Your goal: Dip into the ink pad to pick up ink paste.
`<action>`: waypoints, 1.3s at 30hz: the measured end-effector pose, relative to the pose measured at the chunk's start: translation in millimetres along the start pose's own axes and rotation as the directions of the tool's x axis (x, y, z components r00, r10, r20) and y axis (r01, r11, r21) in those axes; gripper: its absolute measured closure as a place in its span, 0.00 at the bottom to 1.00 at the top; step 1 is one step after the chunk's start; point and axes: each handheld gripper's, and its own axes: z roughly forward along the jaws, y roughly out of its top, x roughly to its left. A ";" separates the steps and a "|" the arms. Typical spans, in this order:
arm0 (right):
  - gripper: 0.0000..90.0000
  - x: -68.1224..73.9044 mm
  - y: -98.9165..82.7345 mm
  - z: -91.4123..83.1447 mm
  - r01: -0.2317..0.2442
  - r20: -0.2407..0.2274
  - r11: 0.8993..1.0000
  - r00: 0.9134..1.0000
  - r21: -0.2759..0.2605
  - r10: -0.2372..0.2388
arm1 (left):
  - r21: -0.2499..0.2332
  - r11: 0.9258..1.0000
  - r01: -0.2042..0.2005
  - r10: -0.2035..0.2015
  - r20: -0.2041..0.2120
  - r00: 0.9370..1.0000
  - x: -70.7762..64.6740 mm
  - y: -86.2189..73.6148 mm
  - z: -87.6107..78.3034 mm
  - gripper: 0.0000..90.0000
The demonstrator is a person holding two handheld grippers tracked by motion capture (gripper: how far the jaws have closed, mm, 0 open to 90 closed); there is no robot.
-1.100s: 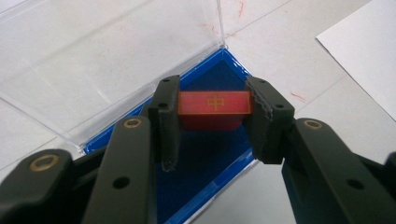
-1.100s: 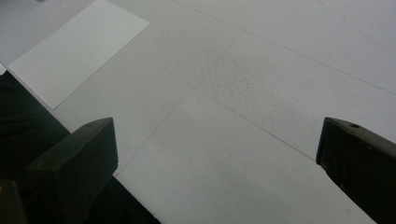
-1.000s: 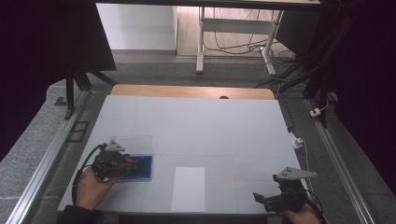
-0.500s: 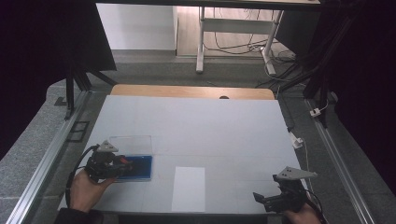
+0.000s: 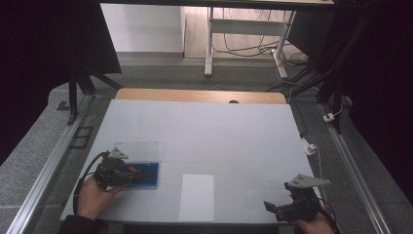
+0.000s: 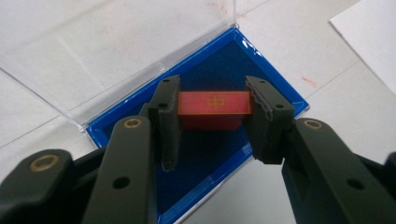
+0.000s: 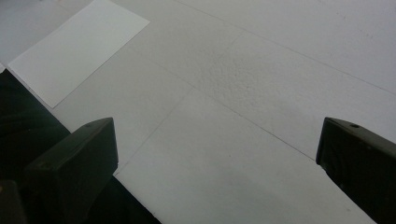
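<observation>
In the left gripper view, a small red block (image 6: 214, 103) with a gold mark on top sits between the pads of my left gripper (image 6: 213, 112). Both pads press on its ends. It hangs over a blue-lined case (image 6: 205, 70), whose clear lid (image 6: 116, 42) lies open flat on the table. The high view shows the left gripper (image 5: 127, 171) at the case (image 5: 148, 174) near the table's front left, held by a hand. My right gripper (image 5: 275, 207) rests near the front right, and its jaws stand wide apart over bare table (image 7: 224, 154).
A white sheet of paper (image 5: 197, 197) lies at the front middle of the white table (image 5: 204, 131), and the right gripper view shows the sheet (image 7: 74, 51) at upper left. A wooden strip (image 5: 199, 95) runs along the far edge. Metal rails flank both sides.
My left gripper has shifted slightly left and then back right over the blue case. The right gripper has stayed put.
</observation>
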 end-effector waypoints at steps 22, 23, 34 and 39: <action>0.00 1.1 0.2 0.3 0.004 0.004 1.000 1.000 0.005 -0.004 | 0.031 0.998 -0.053 0.055 -0.072 0.996 -9.2 -0.8 11.0 0.66; 0.00 1.1 0.2 0.4 0.006 0.004 1.000 1.000 0.006 -0.006 | 0.033 0.997 -0.067 0.069 -0.089 0.994 -12.3 -0.8 11.4 0.66; 0.00 1.1 -0.2 -0.2 0.005 0.004 1.000 1.000 0.004 -0.005 | -0.008 1.000 0.017 -0.017 -0.003 1.000 1.6 -8.0 10.0 0.66; 0.00 1.4 0.0 0.4 0.009 0.004 1.000 1.000 0.008 -0.009 | 0.023 0.999 -0.044 0.046 -0.076 0.996 -10.2 -4.1 10.4 0.66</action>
